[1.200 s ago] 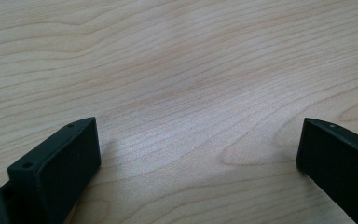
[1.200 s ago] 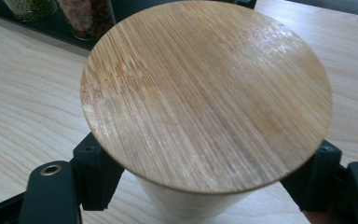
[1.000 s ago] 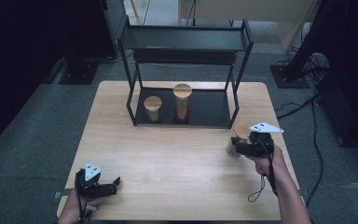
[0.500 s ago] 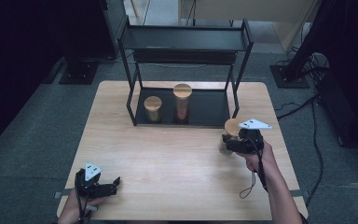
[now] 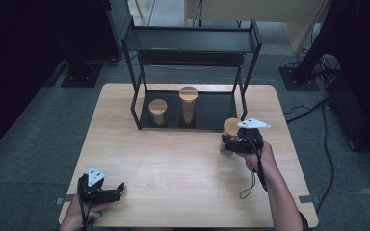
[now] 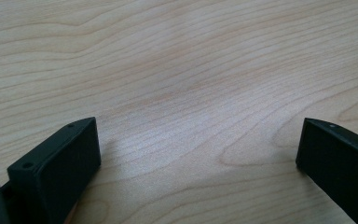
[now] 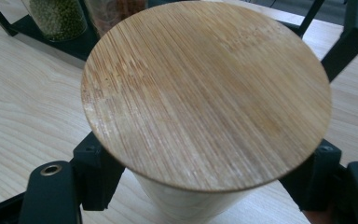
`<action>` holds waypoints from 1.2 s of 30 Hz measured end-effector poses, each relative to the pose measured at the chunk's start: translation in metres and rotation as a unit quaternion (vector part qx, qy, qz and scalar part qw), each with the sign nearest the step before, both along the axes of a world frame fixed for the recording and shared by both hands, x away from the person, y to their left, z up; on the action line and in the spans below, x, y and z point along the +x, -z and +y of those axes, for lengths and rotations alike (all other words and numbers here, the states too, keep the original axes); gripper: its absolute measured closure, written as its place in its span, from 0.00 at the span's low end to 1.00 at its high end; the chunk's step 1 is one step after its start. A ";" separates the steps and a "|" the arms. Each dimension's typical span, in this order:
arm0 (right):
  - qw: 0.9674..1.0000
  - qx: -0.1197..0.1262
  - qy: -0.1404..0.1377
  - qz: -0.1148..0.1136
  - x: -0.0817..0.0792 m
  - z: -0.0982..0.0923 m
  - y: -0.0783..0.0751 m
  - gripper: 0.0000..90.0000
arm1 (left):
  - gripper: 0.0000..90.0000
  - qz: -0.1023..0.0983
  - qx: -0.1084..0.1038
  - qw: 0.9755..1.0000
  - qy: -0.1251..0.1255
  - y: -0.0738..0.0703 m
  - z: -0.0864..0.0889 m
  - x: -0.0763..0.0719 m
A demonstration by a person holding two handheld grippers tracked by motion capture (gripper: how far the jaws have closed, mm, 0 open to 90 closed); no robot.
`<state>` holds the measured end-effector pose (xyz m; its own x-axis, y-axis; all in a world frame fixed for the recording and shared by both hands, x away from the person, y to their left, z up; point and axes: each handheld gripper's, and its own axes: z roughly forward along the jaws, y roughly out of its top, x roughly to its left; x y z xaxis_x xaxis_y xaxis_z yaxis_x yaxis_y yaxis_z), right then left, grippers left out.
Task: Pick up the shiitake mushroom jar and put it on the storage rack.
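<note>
A jar with a round bamboo lid (image 7: 205,93) stands upright between the jaws of my right gripper (image 7: 205,179), which is shut on its pale body just under the lid. From above, that jar (image 5: 231,127) and the right gripper (image 5: 228,144) are at the table's right, just in front of the black rack's right front leg (image 5: 243,103). My left gripper (image 5: 117,189) lies near the table's front left corner. Its jaws are open, with bare wood between them (image 6: 200,154).
The black two-tier rack (image 5: 192,41) stands at the back of the wooden table (image 5: 173,163). On its lower tier are a short jar (image 5: 158,112) of green grains (image 7: 58,16) and a taller jar (image 5: 188,106) of reddish contents (image 7: 116,9).
My right gripper has carried the jar leftward and a little toward the rack. The left gripper has stayed where it was.
</note>
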<state>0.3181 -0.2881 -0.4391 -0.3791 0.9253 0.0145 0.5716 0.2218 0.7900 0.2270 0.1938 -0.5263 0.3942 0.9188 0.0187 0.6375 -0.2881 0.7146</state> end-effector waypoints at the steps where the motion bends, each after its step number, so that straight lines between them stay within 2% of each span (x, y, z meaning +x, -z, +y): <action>1: 1.000 0.000 0.000 0.000 0.002 0.001 0.000 0.27 | 0.00 0.000 0.000 1.000 0.000 0.000 0.000 0.000; 23: 1.000 -0.003 0.004 0.005 0.025 0.016 -0.003 0.27 | 0.00 0.000 0.000 1.000 0.000 0.000 0.000 0.000; 36: 1.000 -0.004 0.000 -0.001 0.035 0.021 -0.012 0.27 | 0.00 0.000 0.000 1.000 0.000 0.000 0.000 0.000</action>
